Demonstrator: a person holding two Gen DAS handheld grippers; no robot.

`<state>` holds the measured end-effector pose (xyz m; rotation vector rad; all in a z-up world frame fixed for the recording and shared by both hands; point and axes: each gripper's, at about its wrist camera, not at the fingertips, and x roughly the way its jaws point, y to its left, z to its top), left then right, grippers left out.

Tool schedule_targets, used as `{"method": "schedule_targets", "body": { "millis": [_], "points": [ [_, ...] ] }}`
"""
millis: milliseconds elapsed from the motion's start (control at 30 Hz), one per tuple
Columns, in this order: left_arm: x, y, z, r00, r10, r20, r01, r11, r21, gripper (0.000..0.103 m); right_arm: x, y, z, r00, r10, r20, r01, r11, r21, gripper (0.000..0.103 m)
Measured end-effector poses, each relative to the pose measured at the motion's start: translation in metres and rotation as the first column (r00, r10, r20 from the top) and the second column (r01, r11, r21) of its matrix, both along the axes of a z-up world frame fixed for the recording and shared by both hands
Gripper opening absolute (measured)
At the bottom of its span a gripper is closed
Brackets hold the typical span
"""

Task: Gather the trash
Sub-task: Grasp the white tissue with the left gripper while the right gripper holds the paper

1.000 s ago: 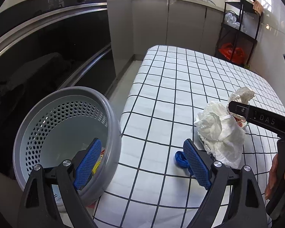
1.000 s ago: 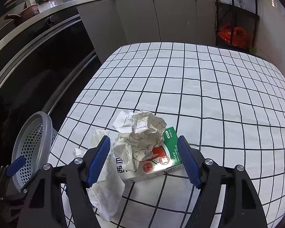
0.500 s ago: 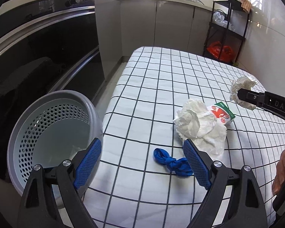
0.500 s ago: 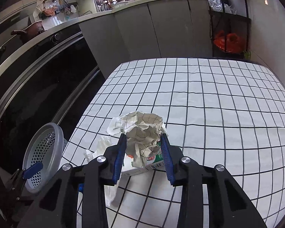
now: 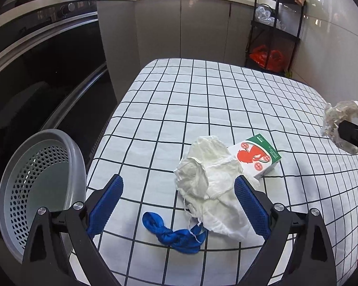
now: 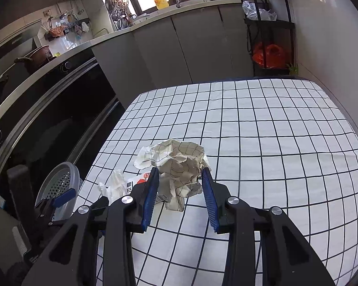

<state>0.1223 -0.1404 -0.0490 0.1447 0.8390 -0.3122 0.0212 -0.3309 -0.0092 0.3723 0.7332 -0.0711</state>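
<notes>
My right gripper (image 6: 180, 181) is shut on a crumpled checked paper ball (image 6: 181, 162) and holds it above the checked tablecloth; the ball also shows in the left wrist view (image 5: 341, 124) at the far right. My left gripper (image 5: 179, 193) is open and empty, low over the table's near left part. Ahead of it lie a crumpled white tissue (image 5: 212, 186), a blue knotted strip (image 5: 174, 234) and a small carton with a red rooster print (image 5: 255, 157). A grey perforated basket (image 5: 35, 188) stands off the table's left edge.
The table (image 5: 202, 100) has a white cloth with a black grid. A dark oven front (image 5: 47, 71) runs along the left. A black shelf rack with an orange bag (image 5: 267, 57) stands at the far right. Grey cabinets line the back.
My right gripper closed on the paper ball and lifted it up and to the right. My left gripper pulled back, so the tissue, carton and blue strip now lie ahead of it.
</notes>
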Motion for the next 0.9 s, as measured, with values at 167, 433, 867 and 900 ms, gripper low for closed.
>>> {"method": "schedule_targets", "body": {
  "millis": [167,433,867,900],
  "points": [
    [0.013,-0.003,-0.008,1.0,0.011,-0.018,-0.011,1.0,-0.015,0.091,-0.005,0.001,0.004,1.0,0.014,0.011,-0.014,1.0,-0.01,0.036],
    [0.017,-0.006,-0.016,0.998,-0.018,-0.058,0.015,0.999,-0.047,0.046,-0.002,0.005,-0.002,1.0,0.026,-0.01,-0.027,0.999,-0.033,0.036],
    [-0.01,0.011,0.025,0.998,-0.038,0.04,0.041,0.997,-0.064,0.008,-0.001,0.014,-0.006,0.999,0.044,-0.018,-0.045,0.998,-0.045,0.036],
    [-0.013,0.014,0.031,0.998,-0.033,0.057,0.036,0.998,-0.06,0.008,-0.002,0.015,-0.005,0.999,0.045,-0.015,-0.046,0.998,-0.047,0.036]
  ]
}}
